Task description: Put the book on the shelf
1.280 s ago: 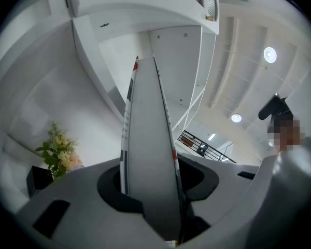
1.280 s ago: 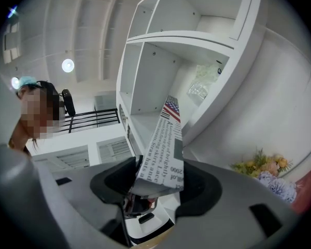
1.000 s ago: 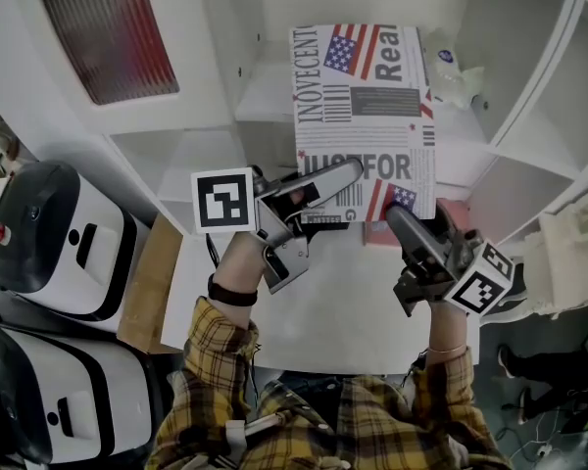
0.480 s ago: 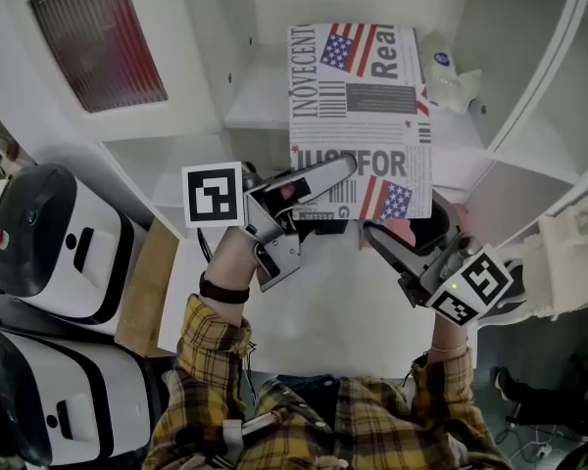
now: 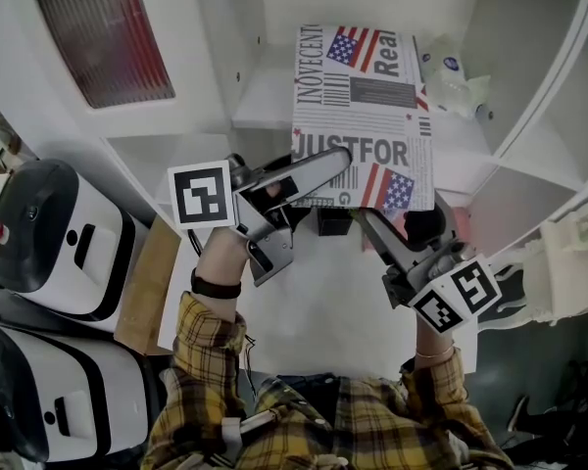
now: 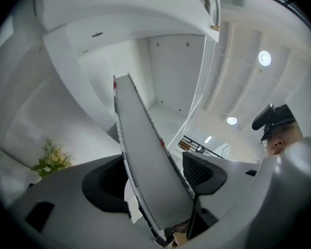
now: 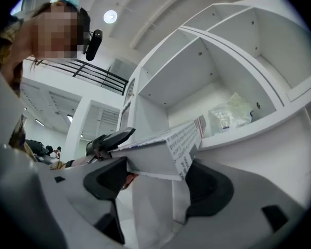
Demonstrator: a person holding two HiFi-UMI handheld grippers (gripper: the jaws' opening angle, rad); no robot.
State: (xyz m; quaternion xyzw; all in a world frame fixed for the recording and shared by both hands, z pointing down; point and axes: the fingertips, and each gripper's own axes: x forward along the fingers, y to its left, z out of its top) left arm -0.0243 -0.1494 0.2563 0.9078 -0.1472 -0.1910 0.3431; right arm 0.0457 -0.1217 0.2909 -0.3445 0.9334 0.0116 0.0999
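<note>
1. The left gripper: jaws have just been opening; the book sits loose between them.
2. The right gripper: likewise opening, near corner apparently unclamped.
3. The book's long axis runs far into the shelf compartment.

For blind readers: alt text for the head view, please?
A book with a newspaper-style cover sits at a white shelf, its near edge between the jaws of the left gripper and the right gripper, which have just been opening. Plaid sleeves show below.
</note>
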